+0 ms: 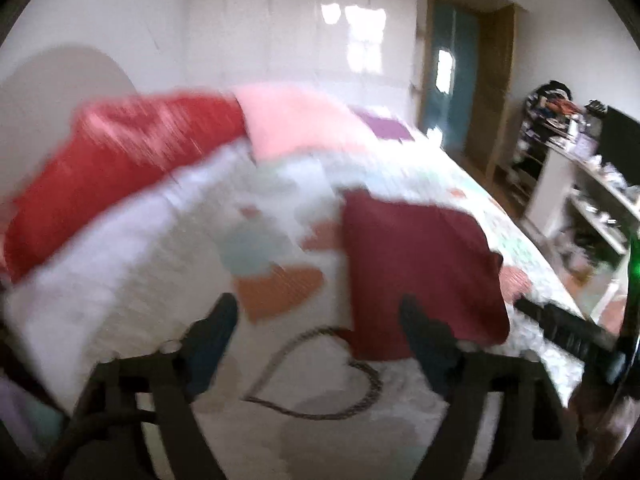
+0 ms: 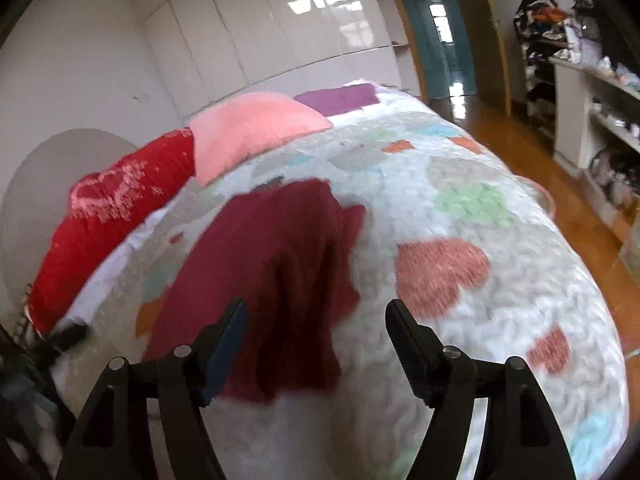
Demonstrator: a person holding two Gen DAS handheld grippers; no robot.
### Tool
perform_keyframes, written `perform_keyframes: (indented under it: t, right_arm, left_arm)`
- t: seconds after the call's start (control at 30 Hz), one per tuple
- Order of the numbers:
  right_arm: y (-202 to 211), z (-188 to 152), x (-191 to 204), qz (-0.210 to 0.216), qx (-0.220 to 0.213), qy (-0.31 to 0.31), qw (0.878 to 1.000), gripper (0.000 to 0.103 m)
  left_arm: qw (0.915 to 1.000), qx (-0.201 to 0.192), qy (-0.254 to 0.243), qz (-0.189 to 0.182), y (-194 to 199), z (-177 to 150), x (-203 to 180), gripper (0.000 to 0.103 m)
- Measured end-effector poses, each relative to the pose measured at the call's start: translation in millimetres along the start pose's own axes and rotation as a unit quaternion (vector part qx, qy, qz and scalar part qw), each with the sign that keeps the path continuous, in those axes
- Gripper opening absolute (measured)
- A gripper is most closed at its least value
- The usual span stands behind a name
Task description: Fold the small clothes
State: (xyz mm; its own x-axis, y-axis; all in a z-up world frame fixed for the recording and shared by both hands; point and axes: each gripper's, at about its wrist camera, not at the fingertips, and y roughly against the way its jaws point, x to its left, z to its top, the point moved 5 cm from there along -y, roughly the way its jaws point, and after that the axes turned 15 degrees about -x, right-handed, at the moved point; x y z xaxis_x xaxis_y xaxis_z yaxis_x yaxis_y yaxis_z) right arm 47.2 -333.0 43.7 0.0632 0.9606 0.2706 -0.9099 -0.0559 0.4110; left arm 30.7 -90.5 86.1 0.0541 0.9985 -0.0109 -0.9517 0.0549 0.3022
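Note:
A dark red garment (image 2: 280,260) lies crumpled and partly folded on the heart-patterned quilt (image 2: 460,208) of a bed. My right gripper (image 2: 316,312) hovers over its near edge, open; the cloth lies below the fingers and neither pad presses on it. In the blurred left wrist view the same garment (image 1: 420,272) lies ahead and to the right. My left gripper (image 1: 318,316) is open with only quilt (image 1: 160,264) between its fingers. The right gripper's black finger (image 1: 568,328) shows beyond the garment's right edge.
A red pillow (image 2: 116,208), a pink pillow (image 2: 256,128) and a purple cloth (image 2: 340,98) lie at the bed's far side, against white wardrobe doors (image 2: 260,32). To the right are a wooden floor (image 2: 520,148) and cluttered white shelves (image 2: 592,112).

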Motion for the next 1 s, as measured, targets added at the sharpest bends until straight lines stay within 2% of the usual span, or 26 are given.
perform_keyframes:
  t: [0.1, 0.2, 0.3, 0.5, 0.6, 0.7, 0.83, 1.0]
  right_arm:
    - [22, -21, 1, -0.003, 0.005, -0.013, 1.000, 0.077]
    - [41, -35, 7, -0.005, 0.008, -0.008, 1.000, 0.077]
    - [62, -39, 19, -0.006, -0.001, 0.018, 1.000, 0.077]
    - [98, -41, 37, -0.005, -0.020, 0.058, 0.998, 0.081]
    - [106, -50, 45, -0.013, -0.012, 0.086, 0.996, 0.082]
    - [105, -63, 54, -0.013, 0.004, 0.107, 0.994, 0.082]
    - [98, -73, 61, -0.009, 0.022, 0.116, 0.993, 0.082]
    - [95, -76, 60, -0.015, 0.027, 0.118, 0.993, 0.083]
  left_arm:
    - [0.9971, -0.065, -0.034, 0.020, 42, 15, -3, 0.100]
    - [0.9952, -0.082, -0.044, 0.031, 72, 18, -5, 0.101]
    - [0.9978, -0.063, -0.018, 0.008, 80, 14, -4, 0.103]
    - [0.9985, 0.010, 0.047, -0.027, 81, -13, -1, 0.103]
    - [0.9970, 0.043, 0.056, -0.034, 75, -28, -6, 0.103]
    - [0.9943, 0.076, 0.048, -0.058, 72, -45, -19, 0.103]
    - [0.9948, 0.068, 0.027, -0.070, 78, -49, -29, 0.103]
    - [0.9938, 0.076, 0.028, -0.076, 76, -52, -32, 0.103]
